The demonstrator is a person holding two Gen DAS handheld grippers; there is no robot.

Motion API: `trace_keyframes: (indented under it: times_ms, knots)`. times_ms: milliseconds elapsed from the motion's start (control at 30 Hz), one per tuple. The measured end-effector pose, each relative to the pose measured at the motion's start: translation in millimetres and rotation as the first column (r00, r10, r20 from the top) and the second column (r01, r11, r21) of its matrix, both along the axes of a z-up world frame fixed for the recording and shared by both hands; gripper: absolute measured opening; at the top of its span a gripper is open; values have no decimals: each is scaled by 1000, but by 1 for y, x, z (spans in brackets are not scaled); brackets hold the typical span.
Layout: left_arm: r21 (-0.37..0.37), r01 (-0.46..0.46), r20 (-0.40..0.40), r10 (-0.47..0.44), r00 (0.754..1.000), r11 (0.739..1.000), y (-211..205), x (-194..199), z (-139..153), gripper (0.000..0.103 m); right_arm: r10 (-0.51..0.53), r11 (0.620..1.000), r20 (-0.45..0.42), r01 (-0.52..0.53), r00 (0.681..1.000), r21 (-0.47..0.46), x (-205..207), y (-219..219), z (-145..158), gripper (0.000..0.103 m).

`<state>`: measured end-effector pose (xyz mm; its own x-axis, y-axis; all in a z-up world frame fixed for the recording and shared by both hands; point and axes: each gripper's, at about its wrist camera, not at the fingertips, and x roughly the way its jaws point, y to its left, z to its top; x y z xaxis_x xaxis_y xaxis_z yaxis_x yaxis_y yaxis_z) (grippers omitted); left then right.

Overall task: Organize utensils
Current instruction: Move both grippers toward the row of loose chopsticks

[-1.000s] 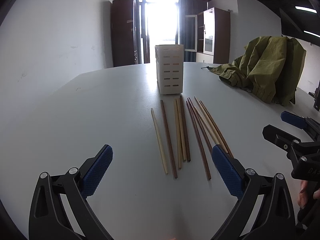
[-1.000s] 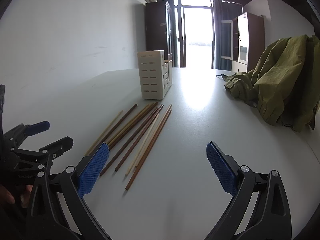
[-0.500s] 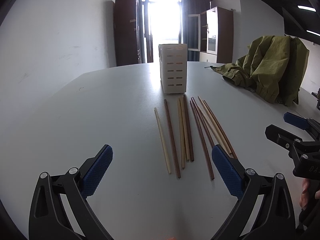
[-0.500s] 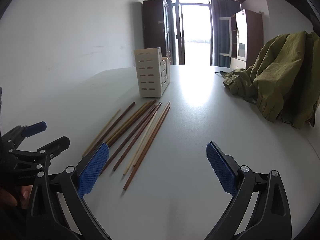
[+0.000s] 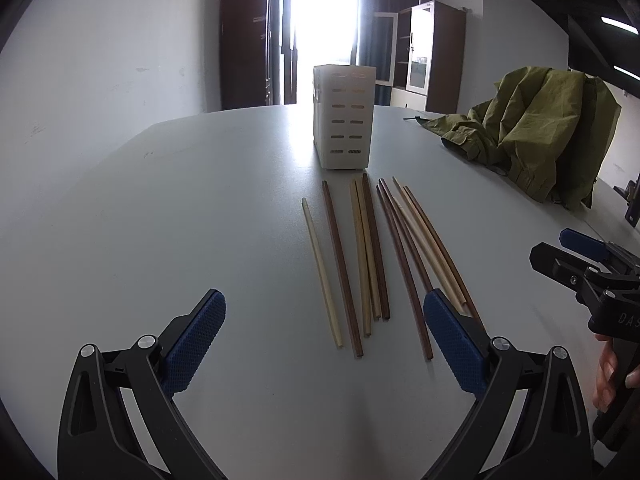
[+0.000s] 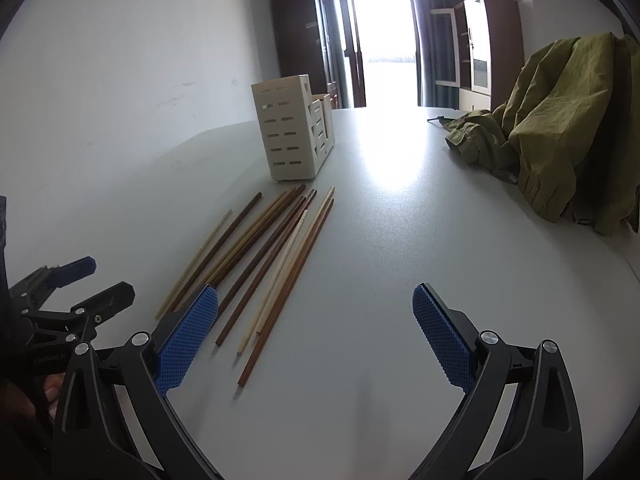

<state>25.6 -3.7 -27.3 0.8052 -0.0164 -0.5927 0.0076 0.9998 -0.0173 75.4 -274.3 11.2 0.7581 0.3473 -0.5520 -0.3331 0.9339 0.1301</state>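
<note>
The left gripper (image 5: 324, 340) and right gripper (image 6: 316, 332) both hover with jaws spread wide, holding nothing. The chopsticks (image 5: 370, 256), pale and dark brown, lie side by side flat on the white table (image 5: 180, 220), just near of the slotted cream holder (image 5: 345, 120). A green jacket (image 5: 536, 128) is heaped far right.

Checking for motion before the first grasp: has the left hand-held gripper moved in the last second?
Yes. In its own view the white utensil holder and the chopsticks slid rightward and down, so the left hand-held gripper shifted, probably turning slightly left.
</note>
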Motion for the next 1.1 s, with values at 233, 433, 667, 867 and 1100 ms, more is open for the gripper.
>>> trace_keyframes:
  times_ms: [233, 433, 667, 867, 1100]
  knots:
    - [-14, -41, -9, 41, 999, 999, 20, 25, 17, 97, -44, 999, -11, 44, 999, -22, 25, -5, 14, 99]
    - [-34, -49, -47, 47, 998, 998, 33, 52, 23, 97, -40, 999, -13, 40, 999, -25, 48, -3, 22, 99]
    - [-72, -8, -113, 0, 994, 997, 41, 87, 19, 97, -58, 998, -50, 57, 997, -35, 84, -3, 19, 99]
    - [-63, -22, -171, 11, 985, 998, 42, 120, 8, 97, -46, 997, -105, 40, 993, -67, 115, 5, 13, 99]
    - [-43, -24, -225, 13, 974, 999, 40, 147, -1, 97, -53, 994, -169, 36, 984, -99, 148, 22, 3, 99]
